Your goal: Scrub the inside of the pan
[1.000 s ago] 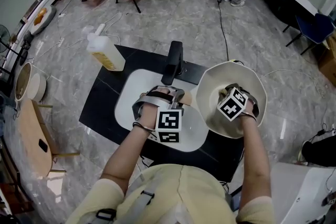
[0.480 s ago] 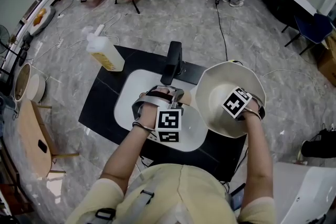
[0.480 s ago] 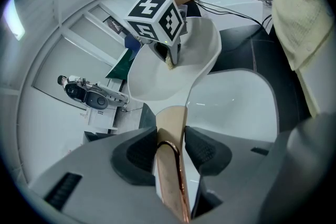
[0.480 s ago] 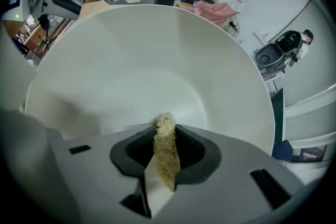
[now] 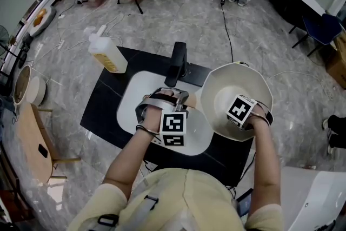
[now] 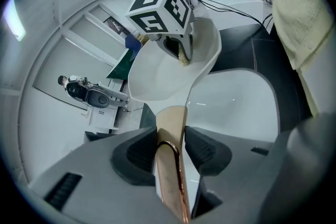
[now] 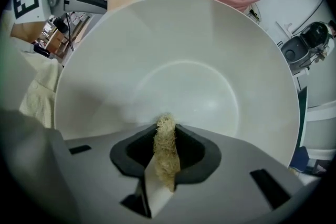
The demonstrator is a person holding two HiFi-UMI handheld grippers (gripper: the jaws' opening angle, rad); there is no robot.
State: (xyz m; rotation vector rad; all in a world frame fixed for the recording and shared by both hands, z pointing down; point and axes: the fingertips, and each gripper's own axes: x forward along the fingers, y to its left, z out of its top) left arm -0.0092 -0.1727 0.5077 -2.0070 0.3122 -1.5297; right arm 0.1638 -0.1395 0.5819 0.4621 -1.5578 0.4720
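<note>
A cream pan (image 5: pixel 219 93) is held tilted over the right side of the white sink (image 5: pixel 135 96). My left gripper (image 5: pixel 168 99) is shut on the pan's tan, copper-edged handle (image 6: pixel 171 126), which runs between its dark pads (image 6: pixel 137 150). My right gripper (image 5: pixel 235 109) reaches into the pan's bowl (image 7: pixel 184 68) and is shut on a straw-coloured scrub pad (image 7: pixel 166 150). The pad's tip lies against the pan's inner wall low in the bowl. In the left gripper view the pan (image 6: pixel 157 78) is up ahead with the right gripper (image 6: pixel 177 51) inside it.
A black faucet (image 5: pixel 178 64) stands at the sink's far edge. A yellow soap bottle (image 5: pixel 107 54) sits at the far left corner of the black counter (image 5: pixel 104 103). A wooden stool (image 5: pixel 33 140) stands on the left, and cables cross the marble floor.
The right gripper slid a little to the right inside the pan, then came back and slightly nearer to me. The left gripper kept still on the handle.
</note>
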